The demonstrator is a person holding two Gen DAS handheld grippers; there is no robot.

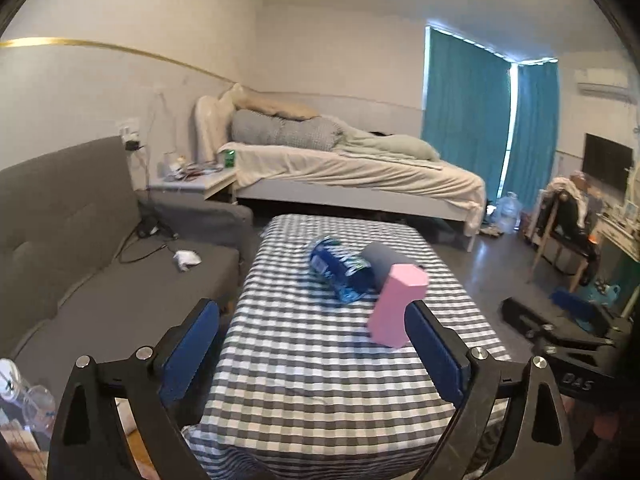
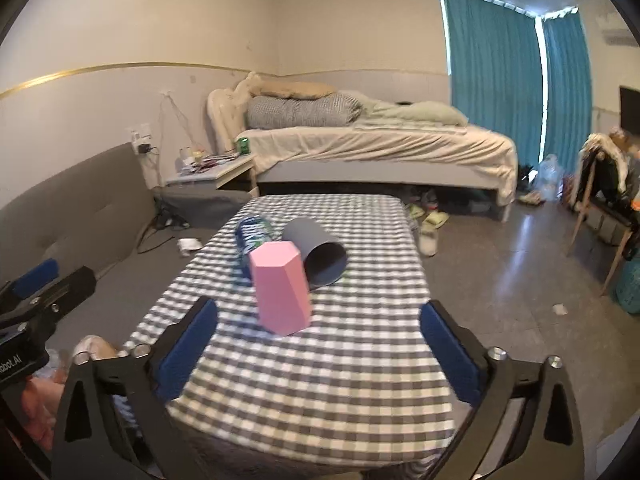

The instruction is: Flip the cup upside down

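While both grippers (image 1: 312,344) (image 2: 318,344) stand spread and empty, the pink hexagonal plastic cup (image 2: 280,288) stands base-up. The grey cylindrical cup (image 2: 316,252) lies sideways on the checked tablecloth (image 2: 340,380).

the left gripper (image 1: 312,354) has a black, glossy frame with two curved arms, each with a triangular cut-out and round silver screws at the joints. its fingers (image 1: 192,354) carry blue ribbed pads on their inner faces. the right gripper (image 2: 318,354) is built the same: black arms, silver screws, blue pads on the fingers (image 2: 186,354). in the left view the right tool's black body bears pale lettering, "das"; in the right view the left tool's reads "obot.ai".
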